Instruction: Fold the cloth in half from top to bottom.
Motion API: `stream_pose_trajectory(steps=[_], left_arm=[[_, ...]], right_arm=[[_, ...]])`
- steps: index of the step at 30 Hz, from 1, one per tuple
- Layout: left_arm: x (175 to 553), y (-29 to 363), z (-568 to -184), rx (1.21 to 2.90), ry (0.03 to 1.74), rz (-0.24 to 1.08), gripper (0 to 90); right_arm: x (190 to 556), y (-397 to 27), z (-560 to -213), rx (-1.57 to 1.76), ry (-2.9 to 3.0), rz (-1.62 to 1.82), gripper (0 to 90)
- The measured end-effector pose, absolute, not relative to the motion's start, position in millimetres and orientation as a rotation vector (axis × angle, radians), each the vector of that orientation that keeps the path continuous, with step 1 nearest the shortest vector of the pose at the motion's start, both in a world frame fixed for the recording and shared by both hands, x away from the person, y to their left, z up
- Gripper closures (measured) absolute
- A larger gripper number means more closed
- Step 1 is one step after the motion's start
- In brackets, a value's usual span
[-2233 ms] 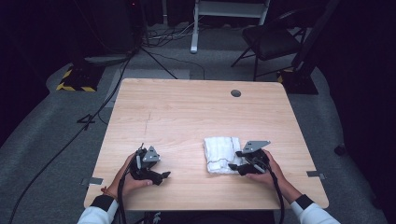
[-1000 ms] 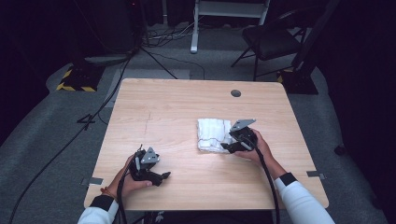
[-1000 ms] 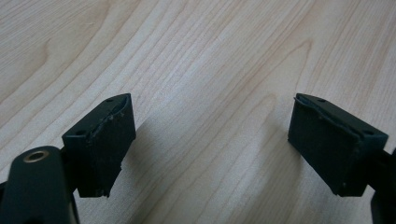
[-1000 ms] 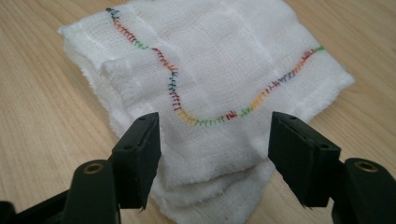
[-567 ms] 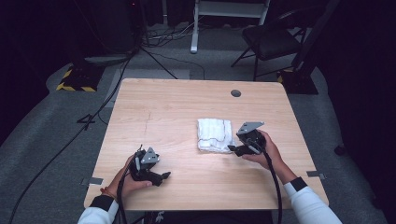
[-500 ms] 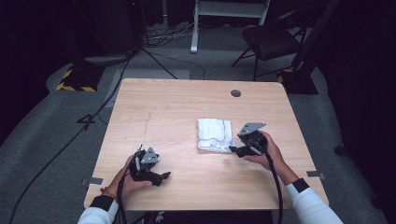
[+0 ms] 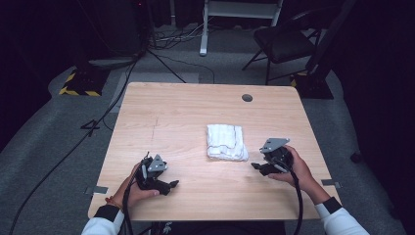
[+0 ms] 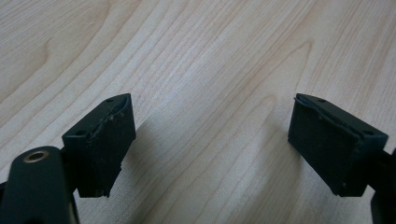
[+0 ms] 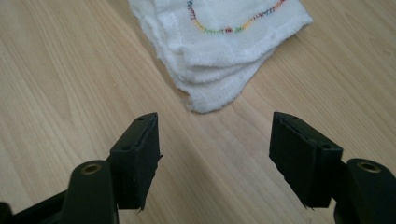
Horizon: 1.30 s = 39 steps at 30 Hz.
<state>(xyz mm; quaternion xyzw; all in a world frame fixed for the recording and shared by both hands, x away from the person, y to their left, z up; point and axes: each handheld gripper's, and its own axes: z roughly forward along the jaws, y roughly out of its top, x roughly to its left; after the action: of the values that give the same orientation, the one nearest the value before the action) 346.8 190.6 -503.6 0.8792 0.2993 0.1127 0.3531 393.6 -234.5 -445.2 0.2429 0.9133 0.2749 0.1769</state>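
Both tools spread, empty: right tool point(image 9: 215, 163) near folded, soft white cloth point(image 9: 219, 42) w/ rainbow stitching.

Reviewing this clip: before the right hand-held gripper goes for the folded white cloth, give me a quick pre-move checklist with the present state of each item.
1. Right hand-held gripper open, nothing between its jaws: ok.
2. Folded white cloth lying flat on the table, apart from both grippers: ok.
3. Cloth's near corner ahead of the right jaws, roughly centred: ok.
4. Left hand-held gripper open over bare wood, away from the cloth: ok.
5. Folds stacked neatly, layers showing at the edge: ok.
6. Whether one grasp would catch all layers: cannot tell.
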Motion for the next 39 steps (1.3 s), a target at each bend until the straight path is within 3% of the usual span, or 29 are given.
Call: stream_pose_trajectory(steps=[21, 39], left_arm=[[346.4, 190.2, -503.6, 2.271, 0.781, 0.294, 15.1], [346.4, 190.2, -503.6, 2.271, 0.782, 0.294, 15.1]], right_arm=[[357.6, -301.0, -460.2, 0.772, 2.542, 0.717, 31.6], [338.6, -362.8, -491.1, 0.977, 2.475, 0.914, 30.1]])
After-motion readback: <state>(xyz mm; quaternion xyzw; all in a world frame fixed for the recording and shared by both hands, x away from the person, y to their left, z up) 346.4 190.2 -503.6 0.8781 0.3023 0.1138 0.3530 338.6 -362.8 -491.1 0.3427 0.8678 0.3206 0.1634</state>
